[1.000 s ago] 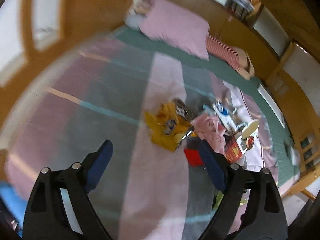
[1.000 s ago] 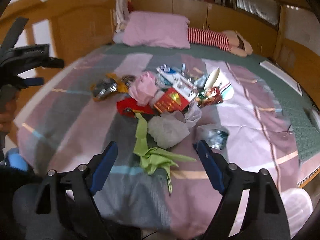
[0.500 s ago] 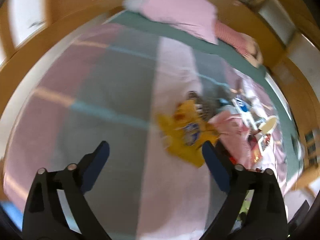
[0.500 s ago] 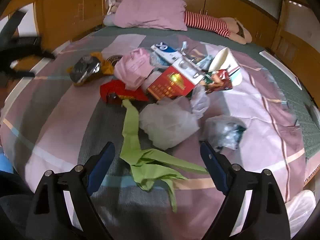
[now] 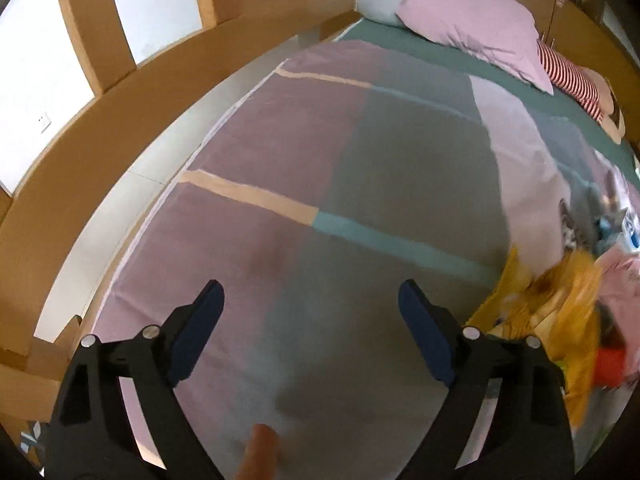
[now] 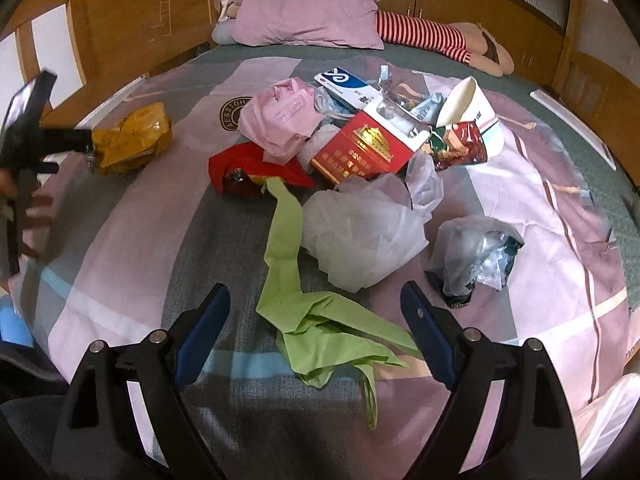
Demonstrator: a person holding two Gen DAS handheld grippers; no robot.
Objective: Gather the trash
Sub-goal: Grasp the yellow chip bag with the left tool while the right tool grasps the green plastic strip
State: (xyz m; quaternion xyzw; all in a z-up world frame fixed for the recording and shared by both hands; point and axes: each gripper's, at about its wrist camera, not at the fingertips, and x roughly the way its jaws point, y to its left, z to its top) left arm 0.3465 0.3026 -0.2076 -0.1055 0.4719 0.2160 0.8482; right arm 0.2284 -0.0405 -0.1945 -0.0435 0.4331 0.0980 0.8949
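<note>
Trash pile on the bed (image 6: 540, 208), both my grippers empty.
Green bag (image 6: 316, 312) lies lengthwise toward my released right gripper (image 6: 316, 312); left gripper (image 5: 310, 306) closing over bare bedspread.

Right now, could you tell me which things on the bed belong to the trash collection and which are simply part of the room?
Trash to collect:
- yellow wrapper
- green bag
- white plastic bag
- red carton
- paper cup
- pink bag

Just lying about:
- pink pillow
- striped cushion
- bedspread
</note>
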